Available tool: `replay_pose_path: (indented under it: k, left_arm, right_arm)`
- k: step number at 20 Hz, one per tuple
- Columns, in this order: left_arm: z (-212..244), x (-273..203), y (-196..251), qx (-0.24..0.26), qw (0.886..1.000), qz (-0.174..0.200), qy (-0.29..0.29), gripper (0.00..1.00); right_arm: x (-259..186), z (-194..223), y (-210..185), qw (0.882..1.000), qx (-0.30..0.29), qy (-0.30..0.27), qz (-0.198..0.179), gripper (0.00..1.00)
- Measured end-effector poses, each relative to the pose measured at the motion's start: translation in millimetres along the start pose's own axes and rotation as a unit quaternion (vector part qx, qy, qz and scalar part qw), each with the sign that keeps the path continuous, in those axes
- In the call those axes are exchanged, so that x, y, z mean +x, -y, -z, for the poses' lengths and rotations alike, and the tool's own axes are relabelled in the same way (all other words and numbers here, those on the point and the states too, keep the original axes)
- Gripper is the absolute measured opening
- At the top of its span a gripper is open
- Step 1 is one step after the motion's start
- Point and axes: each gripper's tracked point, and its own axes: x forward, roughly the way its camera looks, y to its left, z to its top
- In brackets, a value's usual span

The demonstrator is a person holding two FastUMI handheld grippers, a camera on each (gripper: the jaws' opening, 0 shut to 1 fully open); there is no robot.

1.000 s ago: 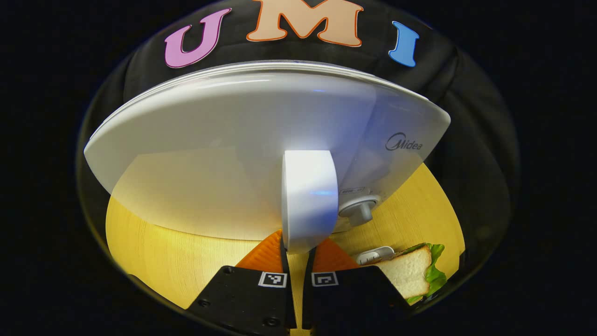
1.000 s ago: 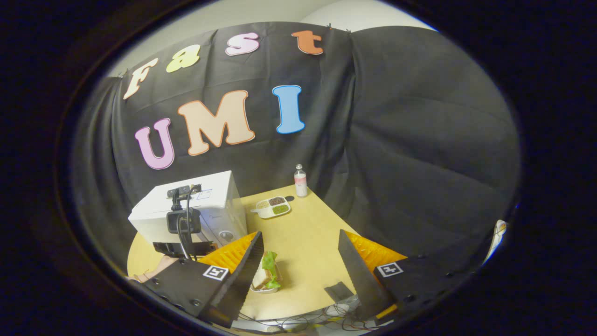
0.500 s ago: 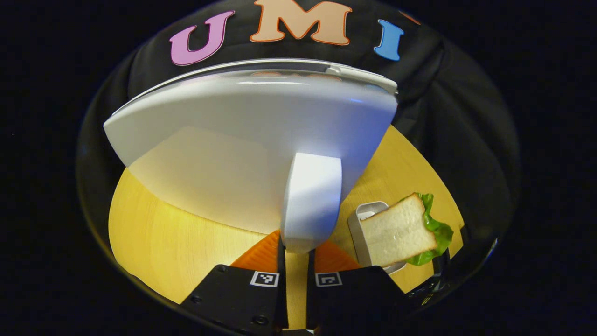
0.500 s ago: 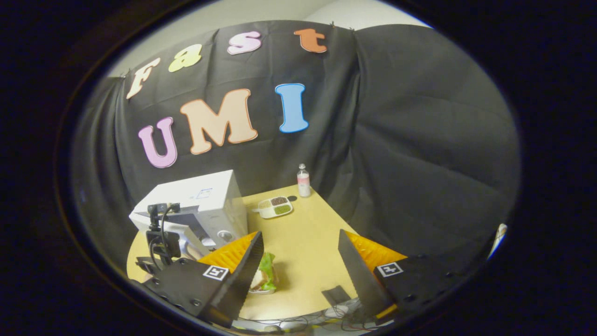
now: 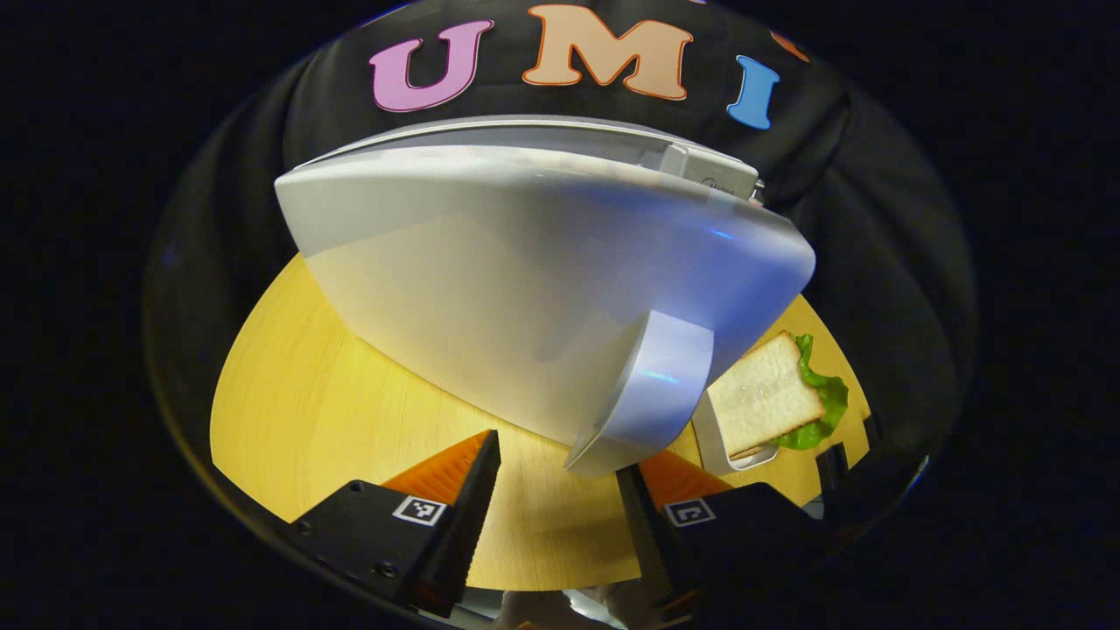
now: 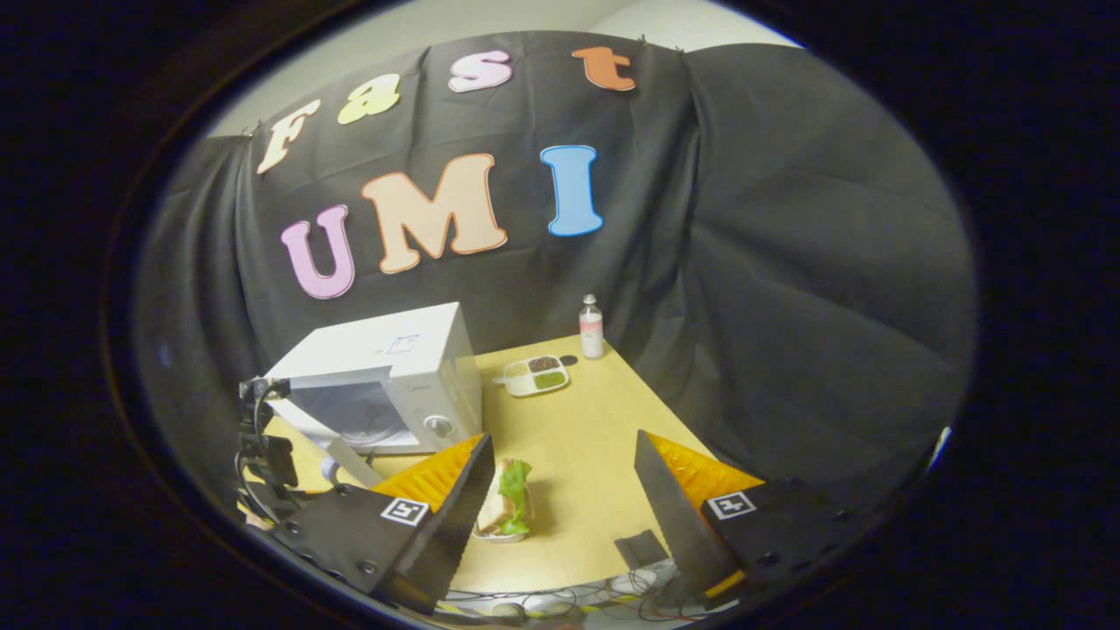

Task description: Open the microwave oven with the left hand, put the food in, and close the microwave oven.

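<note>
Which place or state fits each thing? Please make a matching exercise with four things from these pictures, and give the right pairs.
Things:
1. microwave door
2. sandwich
3. bottle
4. left tongs

Places or states:
a. lying in a small white dish
b. standing open on its hinge
c. spread apart, holding nothing
d. upright at the far edge of the table

Pairs: 1-b, 2-a, 3-d, 4-c.

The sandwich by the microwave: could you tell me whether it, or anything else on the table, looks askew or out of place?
The sandwich stands on edge in its small white dish, lettuce hanging out one side, so it looks liable to tip. The microwave has its door swung open, as the task requires. Nothing looks spilled or damaged.
</note>
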Motion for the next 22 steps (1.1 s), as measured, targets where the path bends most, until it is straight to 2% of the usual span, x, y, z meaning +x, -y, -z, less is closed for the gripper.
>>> replay_pose_path:
  k: [1, 2, 3, 4, 5, 6, 7, 9, 10, 19, 22]
  left_arm:
    - [2, -5, -6, -0.001, 1.000, -0.006, 0.001, 0.84]
    - [5, -11, -12, -0.002, 1.000, -0.013, 0.002, 0.87]
    - [7, -16, -18, -0.005, 1.000, -0.019, 0.003, 0.95]
    - [12, -21, -21, -0.011, 1.000, -0.019, 0.001, 0.99]
    - [15, -27, -25, -0.017, 1.000, -0.021, 0.001, 1.00]
    - [19, -32, -31, -0.022, 0.999, -0.025, -0.001, 1.00]
    - [24, -38, -37, -0.029, 0.999, -0.031, -0.006, 1.00]
    - [36, -52, -49, -0.052, 0.998, -0.041, -0.019, 1.00]
    - [40, -59, -55, -0.064, 0.997, -0.046, -0.024, 1.00]
    - [71, -127, -135, -0.144, 0.981, -0.123, -0.033, 0.98]
    - [81, -145, -156, -0.166, 0.974, -0.151, -0.036, 0.98]
  right_arm:
    - [2, 1, -2, 1.000, -0.001, -0.001, -0.005, 0.99]
    - [4, 1, -6, 1.000, -0.002, -0.003, -0.009, 0.92]
    - [7, 3, -8, 1.000, -0.003, -0.006, -0.014, 0.92]
    - [8, 6, -10, 1.000, -0.005, -0.010, -0.017, 0.92]
    - [11, 9, -12, 1.000, -0.006, -0.016, -0.020, 0.99]
    - [14, 14, -14, 0.999, -0.005, -0.025, -0.024, 0.99]
    - [16, 18, -18, 0.999, -0.001, -0.033, -0.031, 0.92]
    - [21, 26, -24, 0.998, 0.006, -0.051, -0.040, 0.92]
    - [25, 30, -24, 0.997, 0.007, -0.059, -0.044, 0.99]
    - [51, 61, -42, 0.989, 0.012, -0.126, -0.082, 0.99]
    - [61, 79, -50, 0.981, 0.010, -0.164, -0.100, 0.99]
